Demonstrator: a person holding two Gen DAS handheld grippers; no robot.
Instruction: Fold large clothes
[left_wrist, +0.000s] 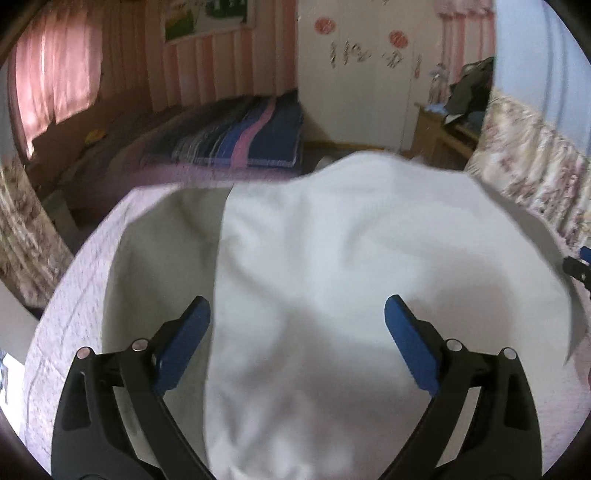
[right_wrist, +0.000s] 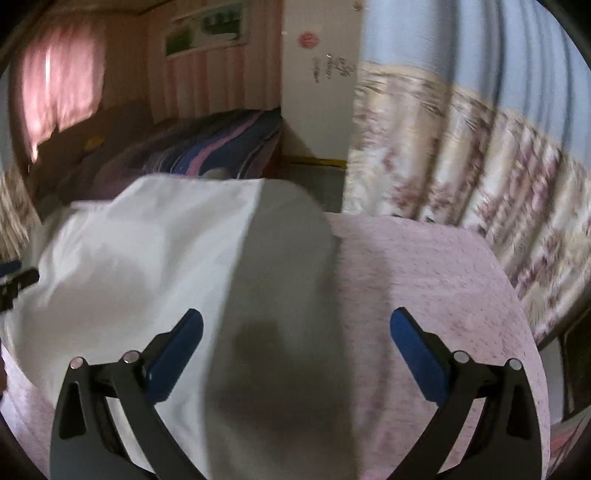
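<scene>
The left hand-held gripper (left_wrist: 297, 314) hovers with its blue fingers (left_wrist: 410, 343) spread wide over a white garment (left_wrist: 332, 258) (one layer folded over another) lying on a pink speckled bedspread (left_wrist: 70, 314); striped bedding (left_wrist: 240, 136) lies beyond.

I observe a pink speckled bed cover (left_wrist: 74, 295) as the supporting surface; a white garment (left_wrist: 314, 277) lies directly on it, partly folded over.
</scene>
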